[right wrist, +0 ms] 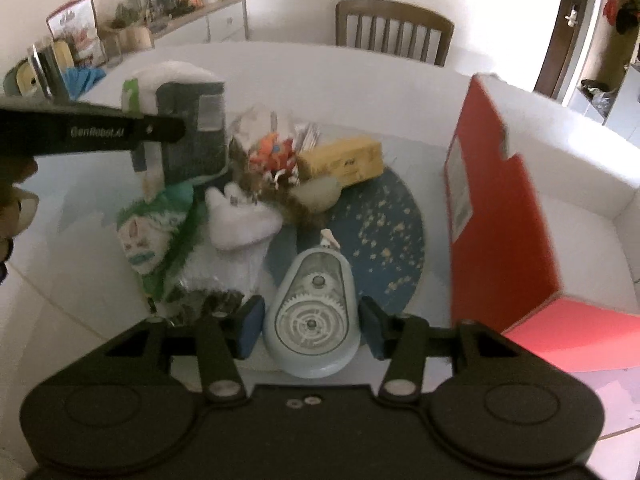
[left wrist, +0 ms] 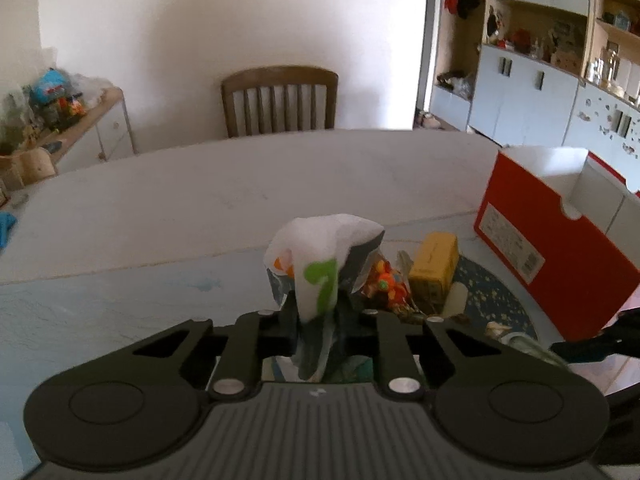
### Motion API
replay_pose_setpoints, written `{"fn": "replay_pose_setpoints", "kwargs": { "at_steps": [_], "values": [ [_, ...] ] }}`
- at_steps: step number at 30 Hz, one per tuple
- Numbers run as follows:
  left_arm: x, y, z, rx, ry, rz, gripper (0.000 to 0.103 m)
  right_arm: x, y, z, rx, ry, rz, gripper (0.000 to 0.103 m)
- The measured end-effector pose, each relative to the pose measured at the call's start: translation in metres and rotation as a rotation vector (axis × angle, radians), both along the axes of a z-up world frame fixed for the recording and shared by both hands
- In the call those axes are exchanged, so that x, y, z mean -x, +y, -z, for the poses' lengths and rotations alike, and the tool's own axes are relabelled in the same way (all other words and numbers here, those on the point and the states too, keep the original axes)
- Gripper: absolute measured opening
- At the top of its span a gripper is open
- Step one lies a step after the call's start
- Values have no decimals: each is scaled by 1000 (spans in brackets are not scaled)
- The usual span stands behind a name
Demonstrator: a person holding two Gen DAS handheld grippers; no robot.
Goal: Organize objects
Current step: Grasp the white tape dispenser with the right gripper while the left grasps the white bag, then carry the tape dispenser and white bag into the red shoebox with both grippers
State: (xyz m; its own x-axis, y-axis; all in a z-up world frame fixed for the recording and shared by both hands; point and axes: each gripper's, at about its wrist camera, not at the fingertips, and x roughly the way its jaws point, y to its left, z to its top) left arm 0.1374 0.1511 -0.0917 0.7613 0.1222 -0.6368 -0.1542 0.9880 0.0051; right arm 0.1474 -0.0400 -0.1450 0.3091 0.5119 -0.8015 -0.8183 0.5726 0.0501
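my left gripper (left wrist: 316, 320) is clamped on a packet (left wrist: 320, 268), white with a green mark and a grey side, and holds it up off the table (left wrist: 200, 200). in the right view the same packet (right wrist: 188, 128) hangs at the far left of the clutter, above the other things, with the left gripper's black finger (right wrist: 120, 132) across it.

my right gripper (right wrist: 312, 328) stands wide open, its blue-padded fingers (right wrist: 250, 328) either side of a pale blue tape dispenser (right wrist: 312, 320) whose gears show through a clear window. the pads look just clear of its sides, though i cannot tell whether they touch. the dispenser lies at the near edge of a round blue mat (right wrist: 376, 216) speckled with gold.

beyond it the pile spreads left and far: a green and white pouch (right wrist: 148, 236), a white bag (right wrist: 236, 224), an orange toy (right wrist: 276, 152) and a yellow box (right wrist: 344, 160), the box resting at the mat's far edge.

a red box (right wrist: 500, 208) with a white inside stands open on the right, just beside the mat. a wooden chair (left wrist: 280, 100) sits at the table's far side.
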Motion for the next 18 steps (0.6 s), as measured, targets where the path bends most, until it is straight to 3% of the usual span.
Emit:
{"fn": "replay_pose_setpoints", "kwargs": {
  "at_steps": [9, 18],
  "values": [
    [21, 3, -42, 1, -95, -53, 15, -7, -33, -52, -122, -55, -16, 50],
    [16, -42, -90, 26, -124, -59, 15, -34, -68, -89, -220, -93, -58, 50]
  ]
}}
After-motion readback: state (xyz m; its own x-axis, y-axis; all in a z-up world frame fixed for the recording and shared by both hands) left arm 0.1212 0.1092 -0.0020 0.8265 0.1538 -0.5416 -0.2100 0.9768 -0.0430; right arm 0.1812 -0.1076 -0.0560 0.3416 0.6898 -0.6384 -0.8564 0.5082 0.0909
